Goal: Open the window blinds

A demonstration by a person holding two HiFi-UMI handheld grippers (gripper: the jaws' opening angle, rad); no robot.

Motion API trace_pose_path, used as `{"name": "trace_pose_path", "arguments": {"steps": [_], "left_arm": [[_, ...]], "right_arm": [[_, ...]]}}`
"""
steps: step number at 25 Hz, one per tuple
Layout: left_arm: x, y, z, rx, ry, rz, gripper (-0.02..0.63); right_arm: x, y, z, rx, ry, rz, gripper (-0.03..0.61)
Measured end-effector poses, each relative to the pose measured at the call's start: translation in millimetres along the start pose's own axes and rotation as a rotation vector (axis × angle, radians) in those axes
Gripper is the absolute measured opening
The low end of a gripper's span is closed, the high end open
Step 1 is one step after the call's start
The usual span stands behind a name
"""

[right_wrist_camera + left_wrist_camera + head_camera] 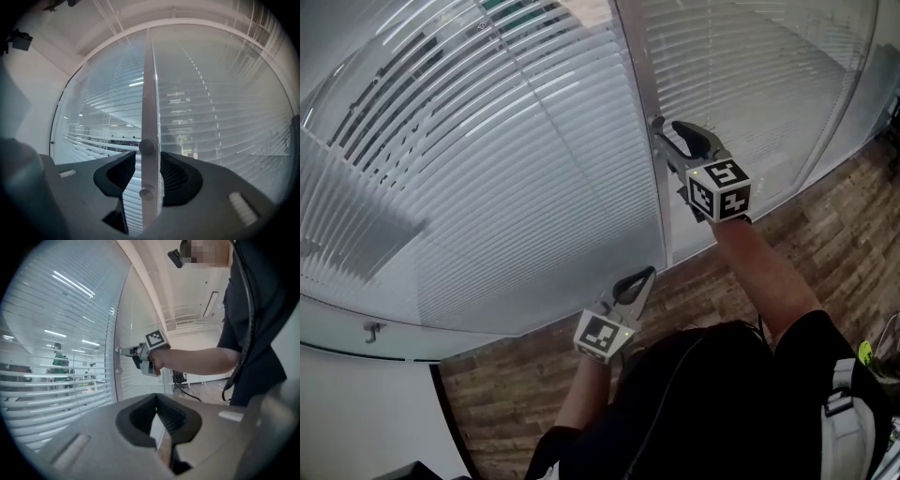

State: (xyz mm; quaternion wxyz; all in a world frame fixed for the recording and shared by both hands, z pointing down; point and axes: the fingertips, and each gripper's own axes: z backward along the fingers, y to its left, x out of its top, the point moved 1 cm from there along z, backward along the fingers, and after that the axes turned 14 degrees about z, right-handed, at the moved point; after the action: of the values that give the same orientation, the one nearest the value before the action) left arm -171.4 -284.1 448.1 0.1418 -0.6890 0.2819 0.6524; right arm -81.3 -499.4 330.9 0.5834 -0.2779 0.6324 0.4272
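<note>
Blinds (487,178): slats behind glass, either side of the frame post (149,84).
Upper knob (146,146): on the post.
Right tool (148,171): jaws apart, straddling post and knob, not clamped.
Left tool (161,427): jaws together, empty.
Risk: an off-centre squeeze would likely pinch the post, so the knob never turns.

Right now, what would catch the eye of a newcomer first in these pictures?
White blinds fill the glass wall ahead. The right gripper reaches to the post between two panes, with its fingers open on either side of the post, near its two knobs. The left gripper sits nearer the person's body, shut and empty.
</note>
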Motion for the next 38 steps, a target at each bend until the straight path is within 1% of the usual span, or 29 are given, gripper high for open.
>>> {"name": "trace_pose_path", "arguments": {"steps": [2, 4, 5, 6, 8, 10, 14, 16, 18, 21, 23, 25, 28, 32, 38], "left_arm": [[-2, 1, -2, -0.003, -0.003, -0.007, 0.005], [-3, 1, -3, -0.004, 0.006, 0.006, 0.005], [-4, 2, -5, -0.005, -0.001, 0.003, 0.005], [-6, 4, -6, -0.007, -0.007, -0.002, 0.005], [-4, 5, -8, -0.007, 0.0, 0.003, 0.005], [-1, 4, -11, -0.007, 0.015, 0.012, 0.005], [-3, 1, -17, -0.018, 0.027, 0.012, 0.005], [-5, 1, -19, -0.021, 0.021, 0.003, 0.005], [-5, -3, -19, -0.021, 0.036, -0.023, 0.005], [-5, -8, -21, -0.025, 0.053, -0.062, 0.005], [-6, -5, -22, -0.018, 0.059, -0.075, 0.005], [-8, -1, -20, -0.005, 0.068, -0.075, 0.005], [-11, 3, -17, 0.015, 0.079, -0.066, 0.005], [-10, 5, -14, 0.044, 0.06, -0.062, 0.005], [-10, 0, -14, 0.045, 0.054, -0.059, 0.005]], "right_arm": [[-1, 9, 12, 0.066, -0.032, 0.011, 0.163], [-1, 20, 28, 0.151, -0.076, 0.011, 0.124], [-1, 24, 37, 0.186, -0.099, 0.002, 0.098], [-1, 26, 45, 0.21, -0.118, -0.009, 0.087], [-1, 27, 61, 0.241, -0.144, -0.019, 0.083], [1, 30, 75, 0.266, -0.154, 0.001, 0.081], [7, 36, 107, 0.313, -0.184, 0.035, 0.049], [7, 41, 125, 0.337, -0.21, 0.047, 0.044], [1, 48, 140, 0.36, -0.229, 0.045, 0.034], [-15, 60, 157, 0.401, -0.225, 0.021, 0.015], [-26, 66, 163, 0.437, -0.186, 0.002, 0.008], [-35, 68, 167, 0.46, -0.171, -0.027, 0.006], [-47, 69, 176, 0.469, -0.183, -0.049, 0.006], [-50, 77, 176, 0.517, -0.174, -0.097, 0.006], [-61, 79, 171, 0.551, -0.163, -0.1, 0.006]]}}
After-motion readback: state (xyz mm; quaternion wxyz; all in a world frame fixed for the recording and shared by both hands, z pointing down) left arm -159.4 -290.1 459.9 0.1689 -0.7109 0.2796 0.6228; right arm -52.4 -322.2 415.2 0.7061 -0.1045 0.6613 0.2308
